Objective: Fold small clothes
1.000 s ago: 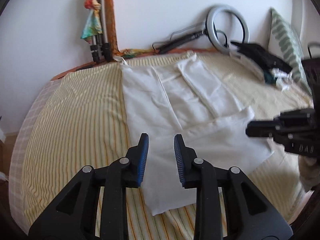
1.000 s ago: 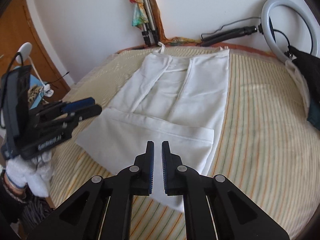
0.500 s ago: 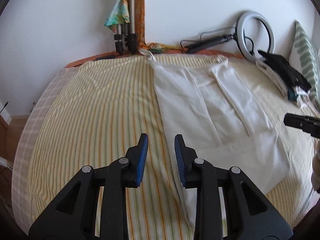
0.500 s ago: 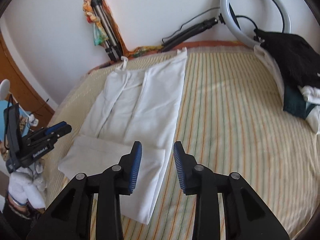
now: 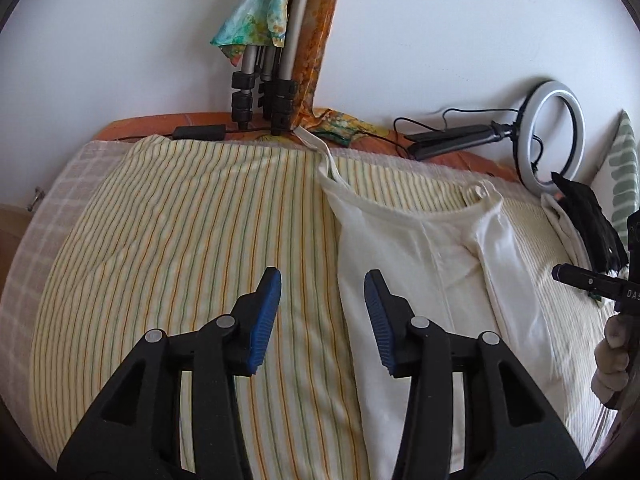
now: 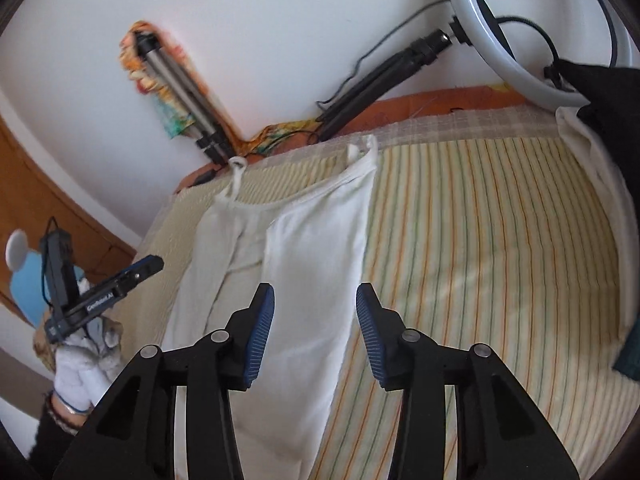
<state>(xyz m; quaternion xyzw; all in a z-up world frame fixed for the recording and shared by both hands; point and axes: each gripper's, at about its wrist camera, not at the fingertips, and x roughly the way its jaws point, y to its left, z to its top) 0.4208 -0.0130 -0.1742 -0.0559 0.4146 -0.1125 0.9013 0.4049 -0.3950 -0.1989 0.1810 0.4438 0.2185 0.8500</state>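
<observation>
White strappy top (image 5: 408,256) lies flat on the striped bed cover (image 5: 180,248), long sides folded in toward the middle, 2 thin straps at the wall end. Left tool (image 5: 322,312): jaws have just been opening, now spread, nothing between them; blue pads hang over the garment's left edge and the bare stripes beside it, no pad pressing on cloth. Right tool (image 6: 315,320): jaws also just been opening, now spread and empty, above the garment's right folded panel and its outer edge. Can't tell if either tool brushes the fabric.

Right wrist view shows the left tool off to the left in a white-gloved hand (image 6: 80,364); left wrist view catches the right tool's tip at the right edge.

Tripod (image 5: 264,80) with a colourful scarf (image 5: 256,12) leans on the wall behind the bed. Ring light (image 5: 550,132) lies at the far right corner, dark clothes pile (image 5: 588,220) just beside it, striped pillow (image 5: 624,176) past that.
</observation>
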